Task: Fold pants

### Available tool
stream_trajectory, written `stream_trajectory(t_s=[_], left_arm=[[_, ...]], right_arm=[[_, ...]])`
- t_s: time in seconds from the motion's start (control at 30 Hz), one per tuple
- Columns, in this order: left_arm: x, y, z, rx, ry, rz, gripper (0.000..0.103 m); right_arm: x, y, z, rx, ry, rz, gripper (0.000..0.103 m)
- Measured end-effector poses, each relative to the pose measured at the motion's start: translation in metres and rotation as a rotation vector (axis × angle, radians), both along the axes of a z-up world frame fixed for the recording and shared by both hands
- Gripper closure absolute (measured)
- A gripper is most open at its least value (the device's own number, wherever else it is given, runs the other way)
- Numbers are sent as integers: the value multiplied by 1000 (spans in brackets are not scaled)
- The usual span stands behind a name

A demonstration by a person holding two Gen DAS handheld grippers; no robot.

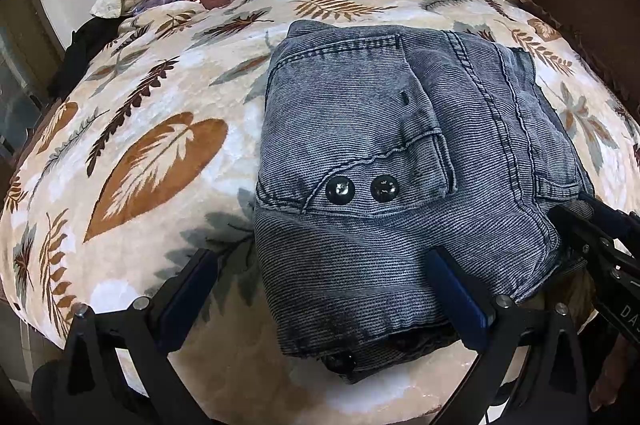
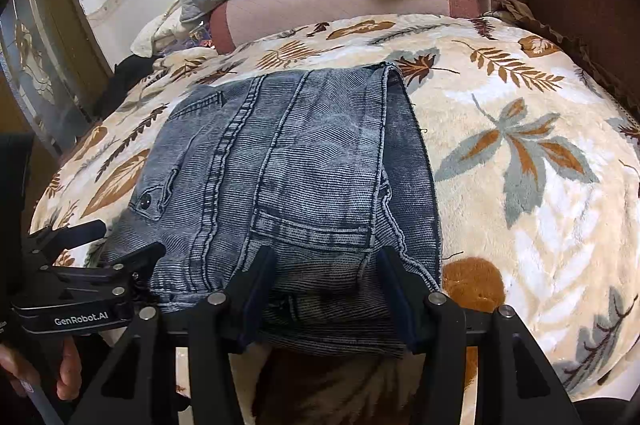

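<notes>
Pants [image 2: 280, 185] folded, blanket [image 2: 520, 185] free rightward

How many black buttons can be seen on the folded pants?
3: two buttons side by side below the pocket, one at the near edge of the pants. Others may be hidden inside folds.

The light is soft and even, and I can see well. My pictures bend round at the edges, with dark corners. The blanket [image 1: 132, 129] looks a bit washed out. Shadows are faint. Nothing looks blurry.
</notes>
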State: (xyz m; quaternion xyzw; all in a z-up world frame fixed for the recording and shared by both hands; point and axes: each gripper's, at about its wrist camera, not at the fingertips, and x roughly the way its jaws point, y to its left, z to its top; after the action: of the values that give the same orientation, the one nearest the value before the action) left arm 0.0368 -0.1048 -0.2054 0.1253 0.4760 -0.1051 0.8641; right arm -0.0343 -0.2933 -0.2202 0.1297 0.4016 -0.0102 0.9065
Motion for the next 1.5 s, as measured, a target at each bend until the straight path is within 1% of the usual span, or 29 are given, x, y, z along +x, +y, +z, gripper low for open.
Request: stream_trajectory(t_s=[0.43, 0.6, 0.7, 0.73, 0.8, 0.87, 0.93, 1.03, 1.1, 1.17, 1.23, 1.3, 1.33, 1.37, 1.4, 1.43, 1.47, 1.5], left_arm=[[1, 2, 0, -10, 10, 5, 0], [6, 4, 4, -21, 40, 9, 0], [8, 6, 13, -23, 68, 2, 0], [9, 6, 20, -17, 61, -9, 0], [9, 8, 34, 12, 14, -22, 0], [14, 17, 45, 44, -26, -9, 0], [23, 33, 51, 35, -25, 22, 0], [31, 51, 54, 30, -27, 71, 0], [33, 54, 50, 42, -10, 79, 0], [32, 53, 38, 73, 25, 92, 0], [26, 49, 28, 78, 49, 65, 0], [19, 43, 19, 119, 50, 39, 0], [17, 40, 16, 141, 40, 30, 0], [16, 39, 14, 149, 34, 25, 0], [16, 40, 13, 148, 40, 23, 0], [19, 41, 12, 141, 55, 23, 0], [21, 42, 13, 133, 69, 23, 0], [23, 43, 15, 125, 79, 21, 0]], right_arm=[[0, 0, 0, 0, -4, 0, 46], [-1, 0, 1, 8, -2, 4, 46], [-1, -3, 7, 31, 2, 12, 46], [-2, -6, 11, 49, -4, 15, 46], [-5, -14, 19, 74, -22, 4, 46], [-7, -23, 26, 75, -39, -28, 46], [-7, -36, 31, 98, -44, -57, 46], [-7, -49, 38, 97, -66, -95, 46], [-3, -48, 39, 106, -56, -89, 46], [-1, -38, 38, 116, -53, -49, 46], [-1, -23, 36, 92, -52, -2, 46], [0, -8, 33, 69, -42, 44, 46], [3, 0, 28, 64, -21, 66, 46], [8, 6, 20, 47, 25, 85, 45], [11, 10, 13, 25, 57, 92, 45], [11, 12, 10, 7, 54, 95, 44], [11, 11, 12, 4, 51, 93, 41], [13, 9, 13, 14, 69, 93, 40]])
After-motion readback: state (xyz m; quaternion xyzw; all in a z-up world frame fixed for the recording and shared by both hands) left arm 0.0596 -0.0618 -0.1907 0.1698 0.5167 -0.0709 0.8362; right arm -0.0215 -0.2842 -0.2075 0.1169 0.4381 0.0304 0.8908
